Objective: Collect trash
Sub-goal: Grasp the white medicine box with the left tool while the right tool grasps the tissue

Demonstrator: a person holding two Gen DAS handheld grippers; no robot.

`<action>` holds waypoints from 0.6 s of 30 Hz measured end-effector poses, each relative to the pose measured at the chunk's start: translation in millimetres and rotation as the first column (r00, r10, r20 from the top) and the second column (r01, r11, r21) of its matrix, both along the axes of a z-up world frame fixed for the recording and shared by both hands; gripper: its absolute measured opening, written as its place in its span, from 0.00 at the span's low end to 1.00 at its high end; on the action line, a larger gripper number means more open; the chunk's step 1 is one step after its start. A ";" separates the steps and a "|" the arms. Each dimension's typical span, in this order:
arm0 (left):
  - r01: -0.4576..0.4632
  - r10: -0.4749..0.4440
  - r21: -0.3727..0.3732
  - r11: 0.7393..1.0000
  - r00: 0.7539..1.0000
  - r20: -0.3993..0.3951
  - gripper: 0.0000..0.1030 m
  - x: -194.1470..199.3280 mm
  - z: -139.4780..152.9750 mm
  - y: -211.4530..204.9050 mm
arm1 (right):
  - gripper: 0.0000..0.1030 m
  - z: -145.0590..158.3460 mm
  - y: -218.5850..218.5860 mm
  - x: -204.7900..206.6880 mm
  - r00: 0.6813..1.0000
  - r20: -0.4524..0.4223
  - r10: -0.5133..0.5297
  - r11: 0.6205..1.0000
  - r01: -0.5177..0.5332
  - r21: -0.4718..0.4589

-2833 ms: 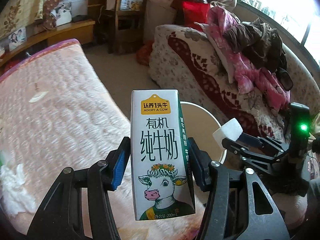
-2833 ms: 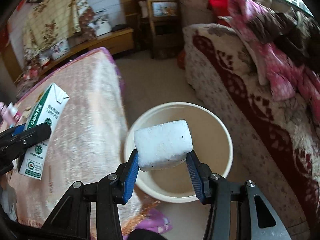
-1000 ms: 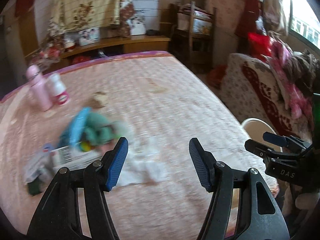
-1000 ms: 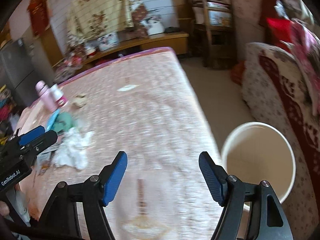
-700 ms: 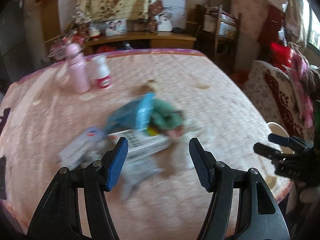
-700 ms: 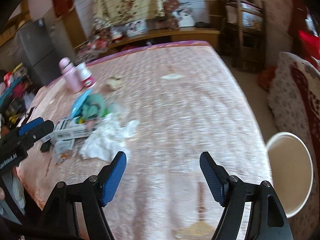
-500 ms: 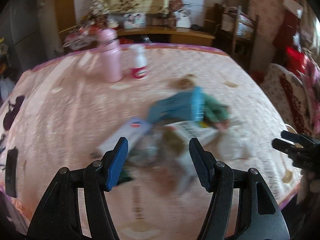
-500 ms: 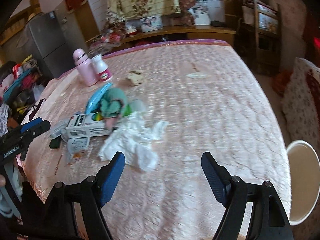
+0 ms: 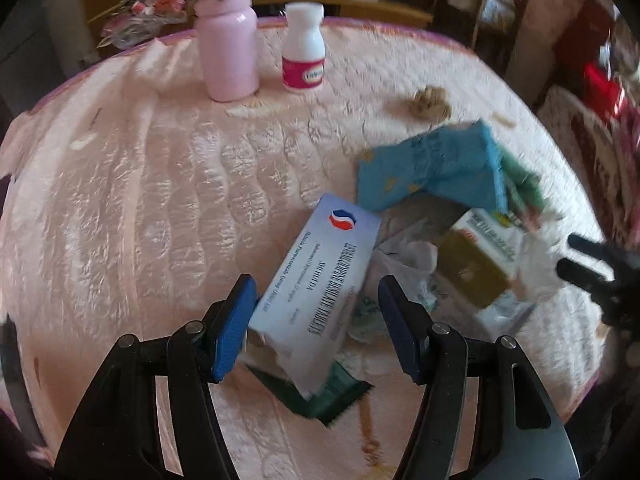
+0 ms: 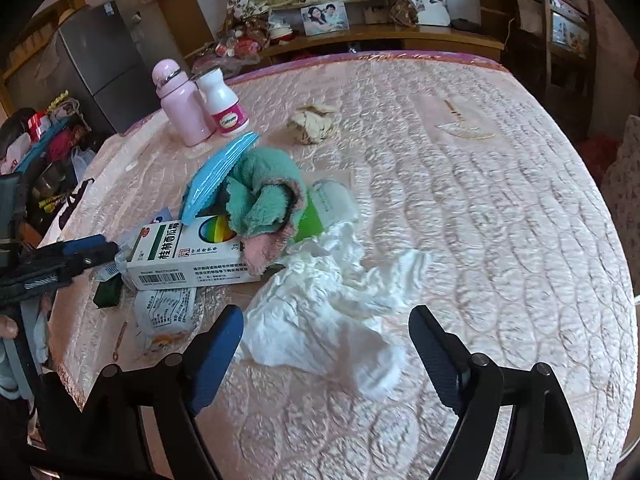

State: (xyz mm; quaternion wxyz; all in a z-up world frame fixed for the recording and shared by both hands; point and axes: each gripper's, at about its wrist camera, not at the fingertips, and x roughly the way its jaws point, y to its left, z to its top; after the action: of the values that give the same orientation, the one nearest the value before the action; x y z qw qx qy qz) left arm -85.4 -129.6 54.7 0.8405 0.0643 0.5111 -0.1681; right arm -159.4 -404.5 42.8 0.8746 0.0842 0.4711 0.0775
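Left wrist view: the left tool (image 9: 316, 316) hangs open over a pale tablet box (image 9: 316, 284) on the bed (image 9: 140, 200). The box's long axis runs away and slightly rightward; its near end hides part of a dark green wrapper (image 9: 328, 398). Motion blurs the pile.

Right wrist view: the right tool (image 10: 326, 340), jaws opening, frames crumpled white tissue (image 10: 332, 308), untouched.

We note two bottles (image 10: 200, 100) behind the litter pile; tissue (image 10: 332, 300) lies right of the medicine box (image 10: 188, 256).
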 end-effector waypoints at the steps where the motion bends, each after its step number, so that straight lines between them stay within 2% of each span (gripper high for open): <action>1: 0.004 -0.004 0.006 1.000 1.000 -0.011 0.60 4.8 -3.0 -1.0 | 0.80 -1.3 2.3 1.7 1.000 -0.001 0.005 1.000 -0.005 -0.009; 3: 0.018 -0.018 0.006 1.000 0.999 -0.029 0.60 13.1 -7.3 -4.0 | 0.81 -4.4 7.2 5.0 1.000 -0.005 0.015 0.999 -0.015 -0.032; 9: 0.054 -0.051 0.071 0.996 0.998 -0.045 0.60 26.5 -15.4 -23.3 | 0.81 -15.2 13.2 17.0 0.999 -0.024 0.023 0.998 -0.024 -0.061; 11: 0.039 -0.035 0.081 0.996 0.998 -0.052 0.55 27.4 -15.5 -21.7 | 0.79 -20.2 13.2 19.7 0.999 -0.031 0.023 0.998 -0.025 -0.061; 12: 0.035 -0.030 0.073 0.997 0.997 -0.068 0.54 28.0 -16.2 -19.3 | 0.74 -22.8 13.2 20.6 0.999 -0.030 0.022 0.998 -0.024 -0.063; 14: 0.022 -0.018 0.050 0.999 0.997 -0.075 0.48 26.4 -13.6 -12.7 | 0.41 -23.2 11.7 17.4 1.000 -0.007 0.022 0.996 -0.023 -0.085; 16: -0.002 0.003 0.014 1.000 0.997 -0.079 0.47 22.0 -8.0 -2.5 | 0.27 -22.3 6.3 12.4 0.999 -0.007 0.033 0.997 -0.034 -0.064; 18: -0.025 0.023 -0.025 0.999 0.997 -0.079 0.47 16.5 0.5 6.7 | 0.25 -16.5 -1.2 4.9 1.000 0.007 0.030 0.999 -0.030 -0.037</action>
State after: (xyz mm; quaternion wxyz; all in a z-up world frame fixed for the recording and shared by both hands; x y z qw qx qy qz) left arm -68.8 -122.8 55.2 0.8224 0.0408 0.5422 -0.1671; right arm -154.4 -405.7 26.3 0.8765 0.0608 0.4703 0.0824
